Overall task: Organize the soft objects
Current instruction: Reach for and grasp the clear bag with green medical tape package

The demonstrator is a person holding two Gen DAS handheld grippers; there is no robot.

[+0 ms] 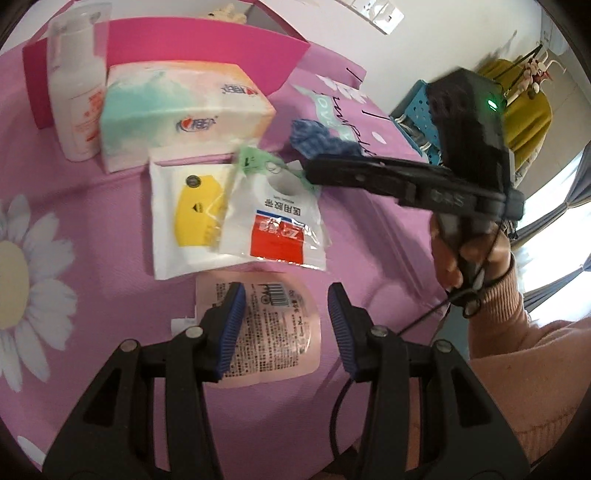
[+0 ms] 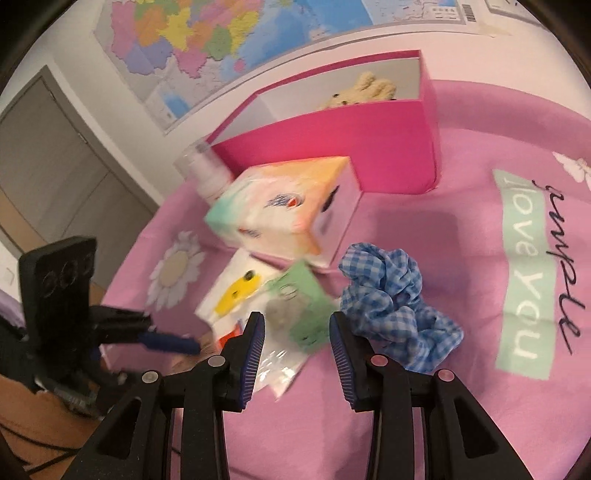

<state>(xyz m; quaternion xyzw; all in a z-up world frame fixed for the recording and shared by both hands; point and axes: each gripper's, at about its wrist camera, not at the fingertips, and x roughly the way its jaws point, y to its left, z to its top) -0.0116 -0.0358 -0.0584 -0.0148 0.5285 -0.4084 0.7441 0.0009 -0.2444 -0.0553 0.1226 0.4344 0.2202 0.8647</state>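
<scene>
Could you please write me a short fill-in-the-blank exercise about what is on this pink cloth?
1. The plush toy sits inside the ____ box.
2. The checked scrunchie is blue and ____.
3. The left gripper hovers open over a pale ____ pouch.
4. On the wall behind the box hangs a ____.

Missing words: pink; white; pink; map

A home bedroom, by the look of it. A pink daisy-print bedsheet (image 2: 461, 236) covers the surface. A wall map (image 2: 221, 33) and grey door (image 2: 55, 147) stand at the far left.
</scene>
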